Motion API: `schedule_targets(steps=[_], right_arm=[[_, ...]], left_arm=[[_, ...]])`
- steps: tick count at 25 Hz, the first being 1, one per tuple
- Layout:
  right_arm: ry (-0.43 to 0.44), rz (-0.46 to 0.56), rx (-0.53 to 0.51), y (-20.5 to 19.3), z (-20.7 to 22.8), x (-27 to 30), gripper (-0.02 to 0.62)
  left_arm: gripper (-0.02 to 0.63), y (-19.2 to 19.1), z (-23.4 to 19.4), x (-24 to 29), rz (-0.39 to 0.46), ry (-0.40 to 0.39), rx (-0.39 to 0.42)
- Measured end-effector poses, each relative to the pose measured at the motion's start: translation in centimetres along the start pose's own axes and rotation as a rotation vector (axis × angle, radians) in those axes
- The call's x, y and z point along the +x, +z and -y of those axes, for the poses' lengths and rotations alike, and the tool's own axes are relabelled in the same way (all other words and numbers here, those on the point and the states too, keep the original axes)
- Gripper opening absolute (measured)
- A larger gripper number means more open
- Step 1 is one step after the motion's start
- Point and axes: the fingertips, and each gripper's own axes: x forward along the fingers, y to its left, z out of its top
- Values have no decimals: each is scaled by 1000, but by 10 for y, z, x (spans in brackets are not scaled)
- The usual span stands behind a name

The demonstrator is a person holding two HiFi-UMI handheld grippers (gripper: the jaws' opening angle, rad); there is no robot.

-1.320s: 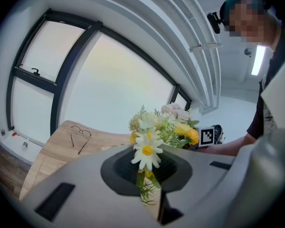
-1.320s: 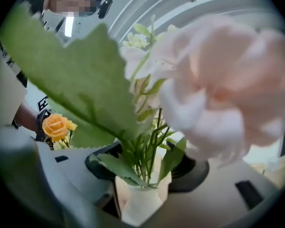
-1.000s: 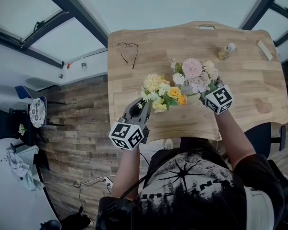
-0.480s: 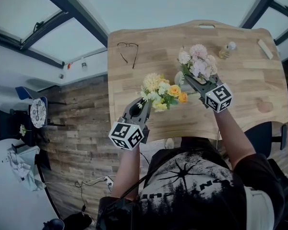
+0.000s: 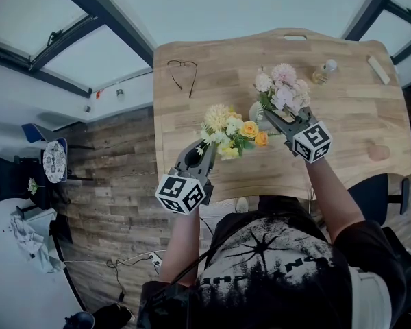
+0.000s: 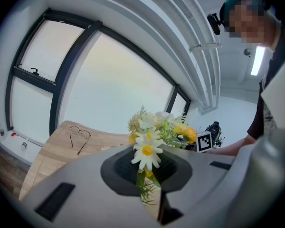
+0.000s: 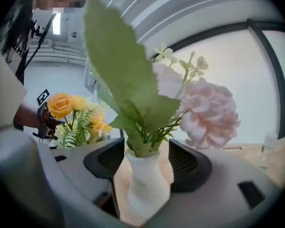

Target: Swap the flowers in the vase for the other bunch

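My left gripper [image 5: 204, 149] is shut on the stems of a yellow and white bunch [image 5: 229, 130] and holds it above the table's front part. In the left gripper view the jaws [image 6: 151, 194] pinch a green stem below a daisy of the yellow bunch [image 6: 156, 127]. A pink bunch [image 5: 282, 89] stands in a small white vase [image 5: 255, 110] on the table. My right gripper [image 5: 272, 118] is open, one jaw on each side of the vase [image 7: 145, 184]. Wood shows in the gaps beside its neck. The pink bunch [image 7: 206, 113] rises over it, with the yellow bunch [image 7: 78, 113] to the left.
The wooden table [image 5: 356, 129] carries a pair of glasses [image 5: 181, 74] at the back left, a small glass bottle [image 5: 323, 72] and a pale block [image 5: 378, 72] at the back right. A dark chair [image 5: 380, 197] stands at the right, by the table's front edge.
The pink bunch leaned low toward the yellow bunch a second ago; it now stands upright and further back in the vase. My left gripper and its bunch have not moved.
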Motion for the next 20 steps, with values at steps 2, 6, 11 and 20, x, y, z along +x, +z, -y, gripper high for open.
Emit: schedule_targets(steps=[2,6,11,20], right_arm=[[1,4,8,-1,0,-1,278],[3,-2,16,-5,-3,-4,278],[-24,-13,37,-12,-8,-16,278],[-88,-35,80,-22,-18,-63,276]], left_arm=[[46,0,0,2,0,1,-3],[46,0,-1,3,9,-1,-12],[45,0,0,-1,26,-16,-14],[46,14,10,-10,75,-64,1]])
